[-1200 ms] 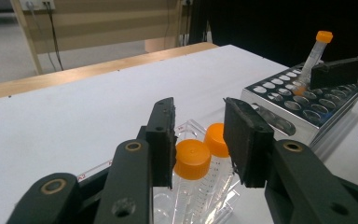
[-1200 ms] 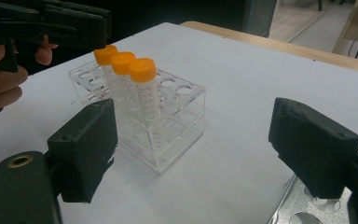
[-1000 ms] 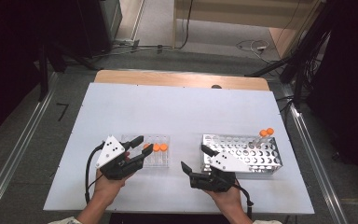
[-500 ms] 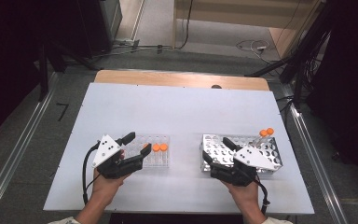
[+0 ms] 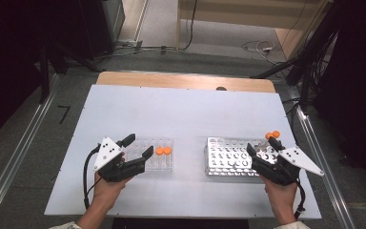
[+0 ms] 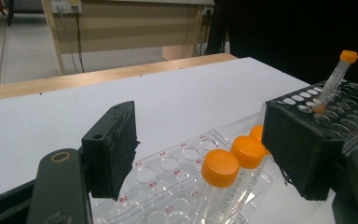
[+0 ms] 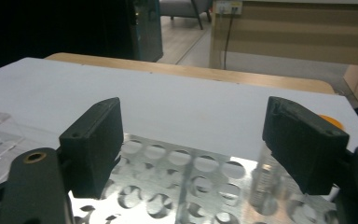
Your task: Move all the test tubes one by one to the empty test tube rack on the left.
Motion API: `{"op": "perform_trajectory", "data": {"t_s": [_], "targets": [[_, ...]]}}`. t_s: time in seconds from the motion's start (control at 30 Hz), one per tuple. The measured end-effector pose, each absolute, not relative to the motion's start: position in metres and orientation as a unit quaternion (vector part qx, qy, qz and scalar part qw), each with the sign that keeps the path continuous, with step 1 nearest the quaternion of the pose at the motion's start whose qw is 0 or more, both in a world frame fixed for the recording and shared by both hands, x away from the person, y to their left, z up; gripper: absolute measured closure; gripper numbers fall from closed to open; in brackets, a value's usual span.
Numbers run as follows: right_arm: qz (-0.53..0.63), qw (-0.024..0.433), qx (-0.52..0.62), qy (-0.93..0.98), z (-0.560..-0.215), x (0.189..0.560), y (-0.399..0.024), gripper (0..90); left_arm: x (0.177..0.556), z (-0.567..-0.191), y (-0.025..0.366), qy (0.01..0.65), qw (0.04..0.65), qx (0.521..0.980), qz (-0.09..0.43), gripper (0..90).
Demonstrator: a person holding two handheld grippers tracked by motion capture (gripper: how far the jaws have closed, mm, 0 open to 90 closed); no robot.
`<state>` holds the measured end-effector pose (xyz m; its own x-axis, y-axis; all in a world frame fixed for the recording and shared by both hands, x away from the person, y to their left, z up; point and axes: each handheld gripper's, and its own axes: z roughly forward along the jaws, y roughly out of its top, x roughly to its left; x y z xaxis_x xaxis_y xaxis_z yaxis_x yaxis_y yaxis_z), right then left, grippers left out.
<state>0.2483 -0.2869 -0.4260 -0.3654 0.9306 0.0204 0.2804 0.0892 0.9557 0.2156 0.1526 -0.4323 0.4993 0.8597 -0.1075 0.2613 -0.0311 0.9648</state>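
A clear plastic rack (image 5: 143, 145) lies at the table's front left, with orange-capped tubes (image 5: 163, 150) standing at its right end. My left gripper (image 5: 138, 146) hovers open over this rack, its jaws wide apart. In the left gripper view the orange-capped tubes (image 6: 220, 168) stand between the jaws of the left gripper (image 6: 205, 144), untouched. A metal rack (image 5: 231, 157) sits at the front right, with two orange-capped tubes (image 5: 272, 135) at its far right corner. My right gripper (image 5: 262, 145) is open over that rack's right end. In the right gripper view the metal rack (image 7: 168, 182) lies below the open right gripper (image 7: 196, 140).
The white table (image 5: 186, 114) has bare room behind both racks, up to a wooden strip (image 5: 186, 81) at its far edge. Metal rails (image 5: 314, 143) run along both sides. Dark furniture and cables stand on the floor beyond.
My right gripper has moved rightward over the metal rack, from its left end to its right end near the orange-capped tubes. The left gripper has barely shifted.
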Motion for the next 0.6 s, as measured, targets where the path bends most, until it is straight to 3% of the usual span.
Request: {"op": "perform_trajectory", "data": {"t_s": [0.23,0.6], "targets": [[0.481,0.355,0.480,0.642,-0.445,0.253,-0.302,33.4,0.215,-0.432,0.152,0.419,0.554,0.668,0.269,27.3],[0.451,0.355,0.495,0.652,-0.456,0.266,-0.305,48.2,0.215,-0.432,0.152,0.419,0.553,0.669,0.268,27.3]]}}
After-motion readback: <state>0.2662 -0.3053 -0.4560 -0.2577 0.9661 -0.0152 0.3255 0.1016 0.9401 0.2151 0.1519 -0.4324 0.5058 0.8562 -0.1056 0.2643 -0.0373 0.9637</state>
